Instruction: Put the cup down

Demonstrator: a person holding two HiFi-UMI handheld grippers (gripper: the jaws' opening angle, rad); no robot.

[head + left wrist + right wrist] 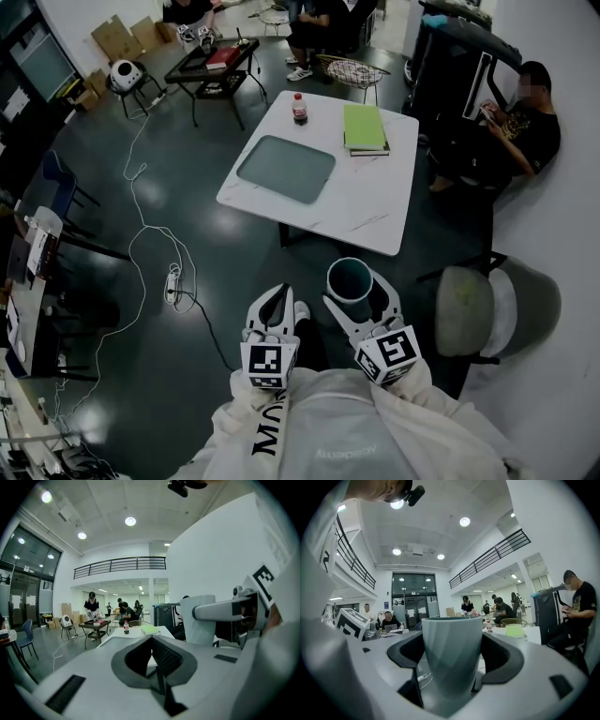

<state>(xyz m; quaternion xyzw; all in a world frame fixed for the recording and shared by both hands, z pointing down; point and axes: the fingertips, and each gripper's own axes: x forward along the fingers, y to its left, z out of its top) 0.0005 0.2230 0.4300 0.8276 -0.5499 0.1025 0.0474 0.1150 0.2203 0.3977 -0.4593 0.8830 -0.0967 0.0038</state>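
Observation:
A grey-green cup [351, 278] stands upright between the jaws of my right gripper [353, 292], which is shut on it, held in the air short of the white table [361, 211]. The right gripper view shows the cup [452, 653] filling the gap, pressed on both sides. My left gripper [273, 308] is beside it to the left, shut with nothing in it; the left gripper view shows its jaws [152, 656] closed together and the cup [197, 619] off to the right.
On the table lie a grey tray [286, 169], a green book stack [365, 128] and a cola bottle [299, 109]. A person sits at the right [525, 122]. A round chair [492, 309] stands to my right; cables [173, 277] trail on the dark floor.

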